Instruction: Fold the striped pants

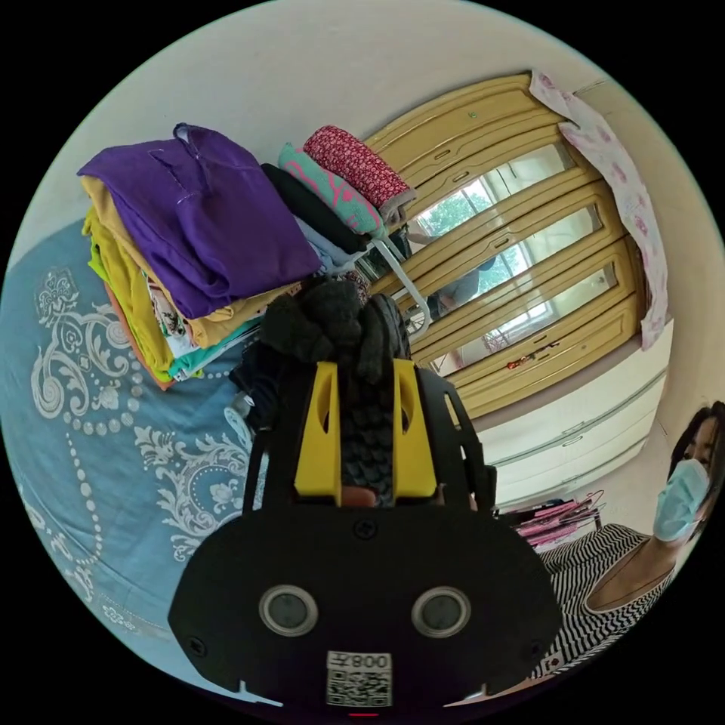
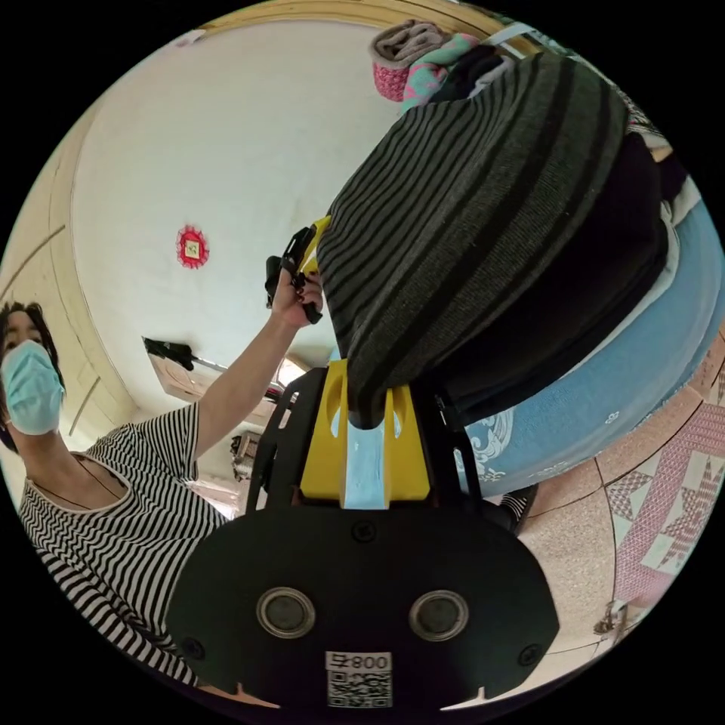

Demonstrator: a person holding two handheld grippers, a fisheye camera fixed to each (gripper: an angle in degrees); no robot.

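I have the striped pants [image 2: 483, 196] lifted off the bed [image 2: 604, 377] and stretched between my two grippers — that span is what the next move turns on. In the right gripper view, my right gripper [image 2: 368, 411] has its yellow jaws closed on a bunched corner of the dark grey-and-black striped knit, and from that pinch the cloth rises and fans out wide toward the far end of the picture. At the cloth's other edge I can see my left gripper [image 2: 313, 245] held up in the person's hand [image 2: 296, 300], right against the fabric. In the left gripper view the left gripper [image 1: 366, 355] has its jaws drawn together on a thick wad of the same dark knit, which bulges out past the tips. So both grippers are clamped on the pants, well apart from each other, and the garment's held edge runs from one pinch to the other while the rest hangs toward the blue patterned bed. Behind it sit a stack of folded clothes [image 1: 189, 242] and a wooden wardrobe [image 1: 521, 249]. I judge neither gripper is nearer the work: to fold, I would bring the two pinches together or lay the cloth flat along that line first.
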